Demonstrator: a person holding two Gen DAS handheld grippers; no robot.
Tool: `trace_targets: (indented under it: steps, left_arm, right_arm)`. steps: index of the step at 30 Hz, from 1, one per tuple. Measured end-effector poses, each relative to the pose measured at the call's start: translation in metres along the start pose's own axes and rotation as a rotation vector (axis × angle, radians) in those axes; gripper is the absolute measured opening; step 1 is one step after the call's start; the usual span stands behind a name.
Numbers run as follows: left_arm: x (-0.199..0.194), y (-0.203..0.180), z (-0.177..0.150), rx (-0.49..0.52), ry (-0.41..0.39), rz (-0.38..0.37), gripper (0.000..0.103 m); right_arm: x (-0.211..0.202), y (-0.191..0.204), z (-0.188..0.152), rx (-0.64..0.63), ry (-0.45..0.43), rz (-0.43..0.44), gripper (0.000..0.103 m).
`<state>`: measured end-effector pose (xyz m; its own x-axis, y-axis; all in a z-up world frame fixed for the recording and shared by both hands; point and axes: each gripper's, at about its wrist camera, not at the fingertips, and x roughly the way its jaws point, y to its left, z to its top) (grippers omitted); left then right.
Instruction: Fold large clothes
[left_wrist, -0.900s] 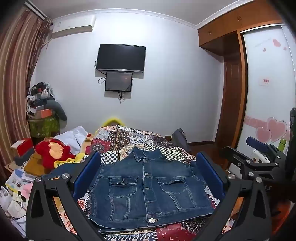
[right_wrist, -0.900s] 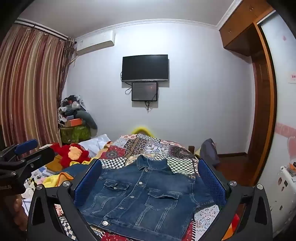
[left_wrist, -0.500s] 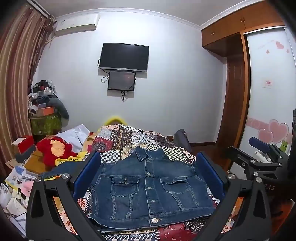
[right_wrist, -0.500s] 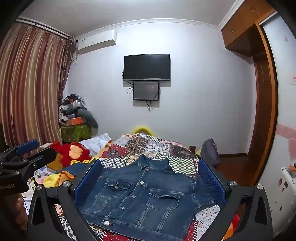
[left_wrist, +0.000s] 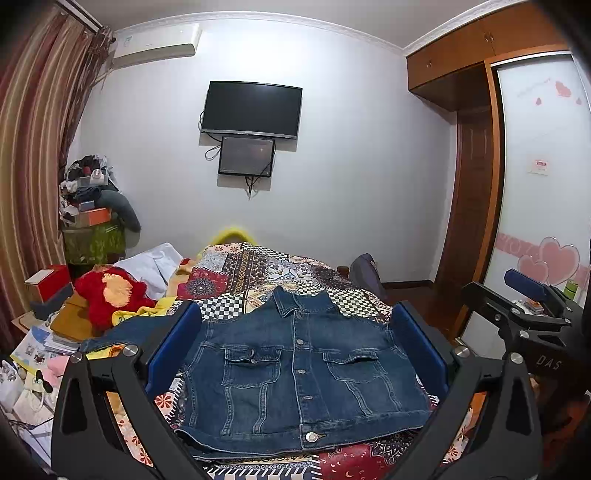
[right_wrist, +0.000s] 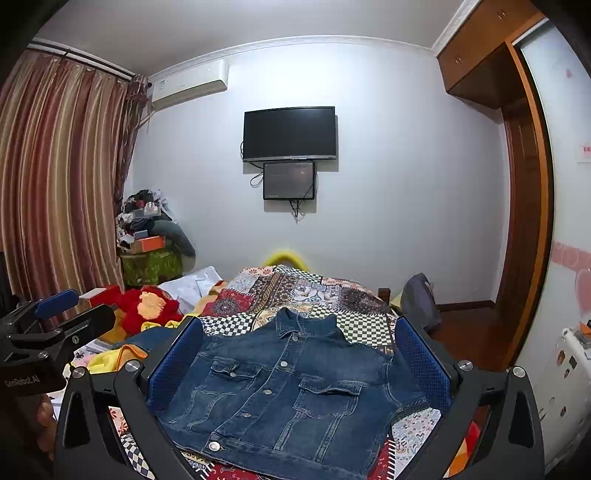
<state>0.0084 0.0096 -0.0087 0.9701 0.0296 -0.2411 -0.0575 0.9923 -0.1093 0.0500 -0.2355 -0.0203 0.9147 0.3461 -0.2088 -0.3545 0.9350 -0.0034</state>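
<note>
Bedroom, patchwork-quilted bed (left_wrist: 258, 266). Blue denim button-front jacket (left_wrist: 303, 373) flat, buttoned. My left gripper (left_wrist: 297, 350), right gripper (right_wrist: 299, 363): fingers spread, empty. Risk: stiff denim slipping, sleeve (left_wrist: 122, 334) snagging clutter.

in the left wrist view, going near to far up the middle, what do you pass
denim jacket → patchwork bedspread → small wall screen → large wall tv

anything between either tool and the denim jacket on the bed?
Nothing visible. The denim jacket lies flat, front up and buttoned, on the patchwork bedspread, with nothing on top of it. Left tool and right tool are open above its near side, with clear air between. The red plush toy sits off to the side.
</note>
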Motion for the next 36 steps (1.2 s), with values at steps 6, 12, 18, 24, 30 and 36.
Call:
trace_targets:
  steps: [6,12,18,24,30,36]
  left_arm:
    - [0.0020,0.0003,0.0000,-0.001,0.005,0.001,0.103]
    - [0.0016,0.0013,-0.0006,-0.002,0.003,0.000,0.103]
    - [0.0021,0.0013,-0.0006,-0.003,0.005,0.000,0.103]
    - [0.0011,0.0012,-0.0017,0.001,0.001,0.002,0.103]
    - [0.0017,0.0007,-0.0017,-0.003,0.002,0.002,0.103]
    - [0.0017,0.0008,-0.0019,-0.003,0.002,0.003,0.103]
  right_arm:
    - [0.0020,-0.0014,0.0007,0.014,0.008,0.002,0.103]
    - [0.0021,0.0007,-0.0016,0.016,0.005,0.005,0.103]
    - [0.0009,0.0017,-0.0011,0.020,0.005,0.005,0.103]
    - [-0.0003,0.0013,0.0017,0.029,0.007,0.014,0.103]
    - [-0.0009,0.0007,0.0036,0.032,0.011,0.022,0.103]
    - [-0.0014,-0.0001,0.0052,0.038,0.011,0.028,0.103]
